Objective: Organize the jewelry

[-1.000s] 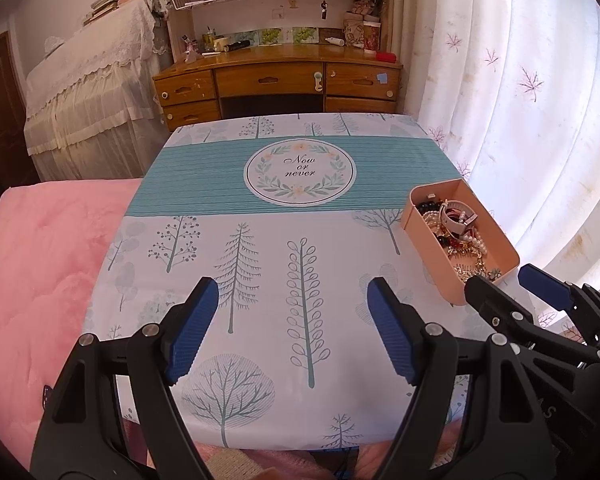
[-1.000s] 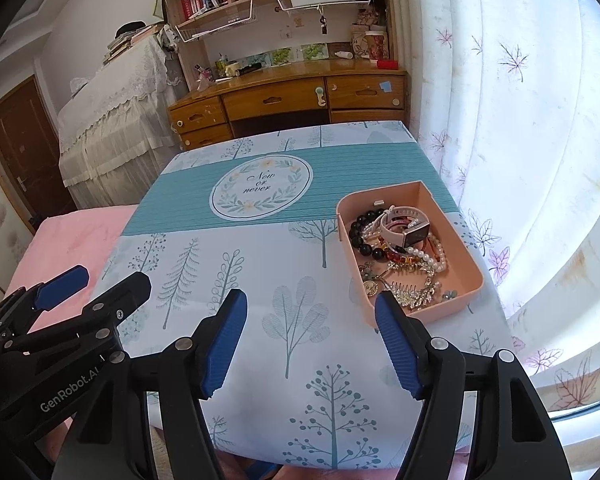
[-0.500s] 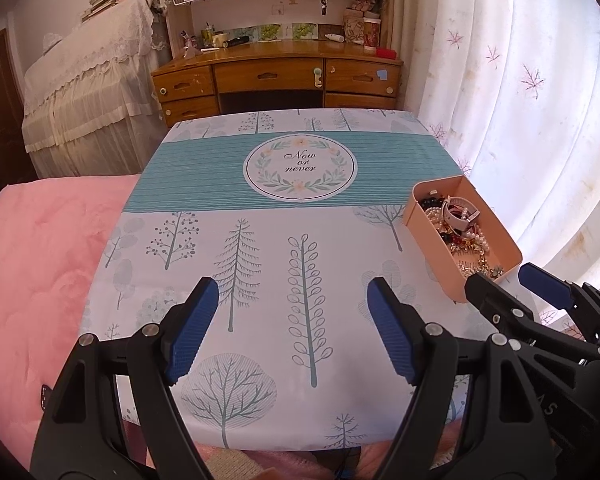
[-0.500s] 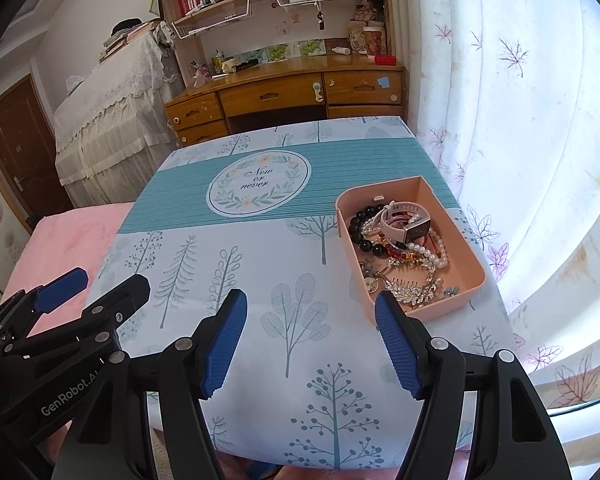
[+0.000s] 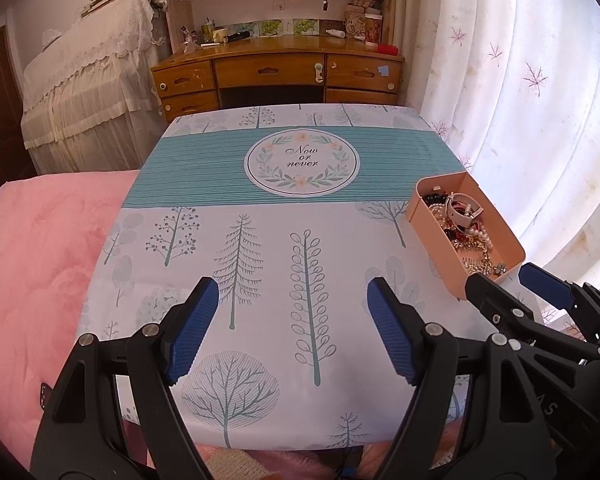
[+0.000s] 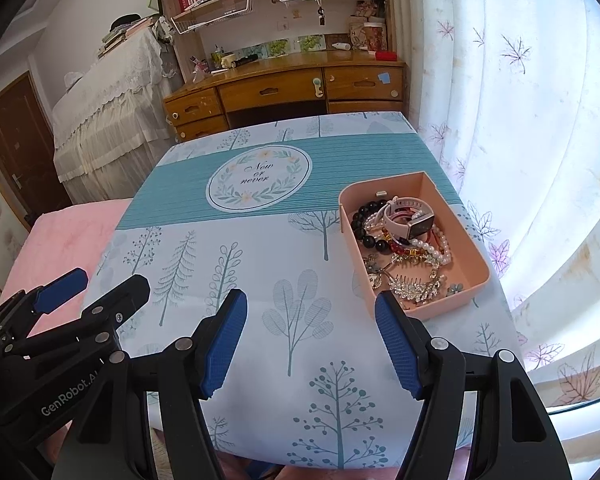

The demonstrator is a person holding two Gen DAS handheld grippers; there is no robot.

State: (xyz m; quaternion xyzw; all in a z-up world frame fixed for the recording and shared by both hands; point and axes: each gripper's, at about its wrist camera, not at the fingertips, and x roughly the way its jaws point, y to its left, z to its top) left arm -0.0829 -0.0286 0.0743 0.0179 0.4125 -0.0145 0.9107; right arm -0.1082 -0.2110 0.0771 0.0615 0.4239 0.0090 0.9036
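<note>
A table (image 6: 236, 256) under a tree-printed cloth fills both views, with a peach tray (image 6: 478, 258) lying near its edge at about two o'clock from the right gripper (image 6: 311, 344) and at about three o'clock from the left gripper (image 5: 290, 330). Both grippers hover over the near part of the cloth with their blue pads spread wide and nothing between them. All the jewelry in view sits heaped inside the tray: a pale pink watch (image 6: 410, 220) on top, a black bead bracelet (image 6: 364, 228) at its left, a pearl strand (image 6: 436, 246), and a sparkling leaf comb (image 6: 414, 290) at the near end. The tray's long axis runs from five o'clock up toward eleven in the right view; the comb lies across it, teeth pointing away. This fits either a pile waiting to be sorted or one just gathered in, so no move is settled. Any grip there is best taken on one piece from above, since the strands look tangled.
</note>
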